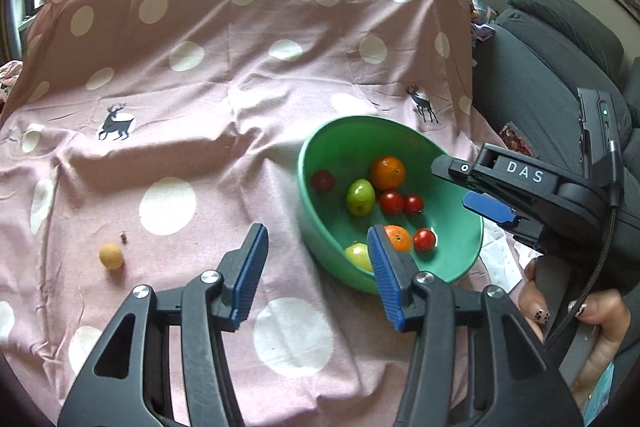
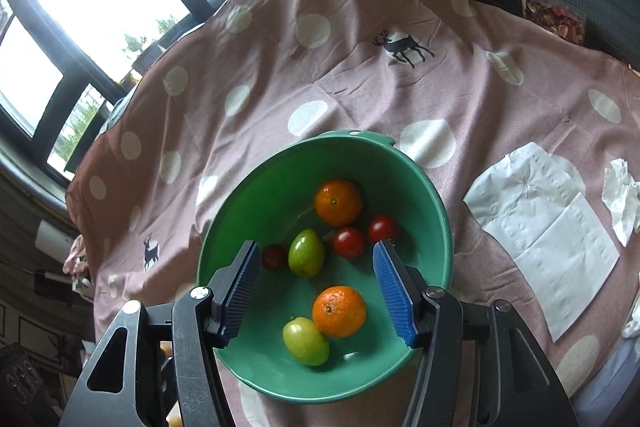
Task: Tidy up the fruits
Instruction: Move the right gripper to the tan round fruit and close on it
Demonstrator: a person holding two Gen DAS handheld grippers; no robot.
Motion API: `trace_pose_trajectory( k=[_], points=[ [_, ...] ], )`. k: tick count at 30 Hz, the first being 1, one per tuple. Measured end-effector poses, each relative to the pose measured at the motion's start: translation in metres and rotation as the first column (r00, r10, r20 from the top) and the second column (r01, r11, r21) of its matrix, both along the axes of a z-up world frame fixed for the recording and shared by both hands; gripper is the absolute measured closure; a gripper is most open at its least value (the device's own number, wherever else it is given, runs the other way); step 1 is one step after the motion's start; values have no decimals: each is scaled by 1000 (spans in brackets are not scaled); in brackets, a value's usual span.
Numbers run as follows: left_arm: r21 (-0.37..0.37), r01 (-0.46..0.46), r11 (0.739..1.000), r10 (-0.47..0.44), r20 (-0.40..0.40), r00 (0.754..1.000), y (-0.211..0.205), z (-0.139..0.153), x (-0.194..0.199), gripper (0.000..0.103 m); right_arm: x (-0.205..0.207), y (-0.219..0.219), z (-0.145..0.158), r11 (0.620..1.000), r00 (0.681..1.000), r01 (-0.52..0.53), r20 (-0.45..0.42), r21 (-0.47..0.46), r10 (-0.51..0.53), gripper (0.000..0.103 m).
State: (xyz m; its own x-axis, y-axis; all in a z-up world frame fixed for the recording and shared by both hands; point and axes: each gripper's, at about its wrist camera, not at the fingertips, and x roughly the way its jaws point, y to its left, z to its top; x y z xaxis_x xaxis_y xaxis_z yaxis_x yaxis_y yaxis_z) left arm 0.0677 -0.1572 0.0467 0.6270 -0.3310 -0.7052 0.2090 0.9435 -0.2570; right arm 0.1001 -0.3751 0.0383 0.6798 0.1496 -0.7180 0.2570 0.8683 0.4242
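A green bowl (image 1: 460, 259) (image 2: 436, 203) sits on the pink dotted cloth and holds two oranges (image 2: 338, 202), two green fruits (image 2: 306, 252) and several small red tomatoes (image 2: 349, 242). A small yellow fruit (image 1: 111, 255) lies alone on the cloth, left of the bowl. My left gripper (image 1: 316, 267) is open and empty, above the cloth between the yellow fruit and the bowl. My right gripper (image 2: 318, 287) is open and empty, hovering above the bowl's near half; it also shows in the left wrist view (image 1: 468, 183) over the bowl's right rim.
The pink cloth (image 1: 200, 87) covers the table. White paper napkins (image 2: 544, 231) lie right of the bowl, with a crumpled one (image 2: 622, 199) farther right. A grey sofa (image 1: 552, 67) stands to the right. Windows run along the far side.
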Motion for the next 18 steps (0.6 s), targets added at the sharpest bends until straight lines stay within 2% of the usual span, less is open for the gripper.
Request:
trace_pose_trajectory(
  k=[4, 7, 13, 16, 18],
  points=[
    [39, -82, 996, 81, 21, 996, 37, 5, -17, 49, 0, 15, 5, 999, 1000, -27, 8, -45, 27, 42],
    [76, -198, 977, 196, 38, 980, 72, 4, -31, 49, -3, 25, 10, 996, 999, -41, 20, -79, 43, 41],
    [75, -361, 930, 363, -15, 932, 134, -8, -51, 49, -1, 48, 15, 989, 997, -76, 25, -129, 79, 40],
    [83, -408, 909, 412, -40, 910, 156, -18, -60, 49, 0, 65, 16, 982, 993, -112, 26, -152, 117, 40],
    [68, -421, 905, 425, -68, 903, 167, -26, -63, 50, 0, 79, 18, 975, 988, -147, 30, -169, 155, 40]
  ],
)
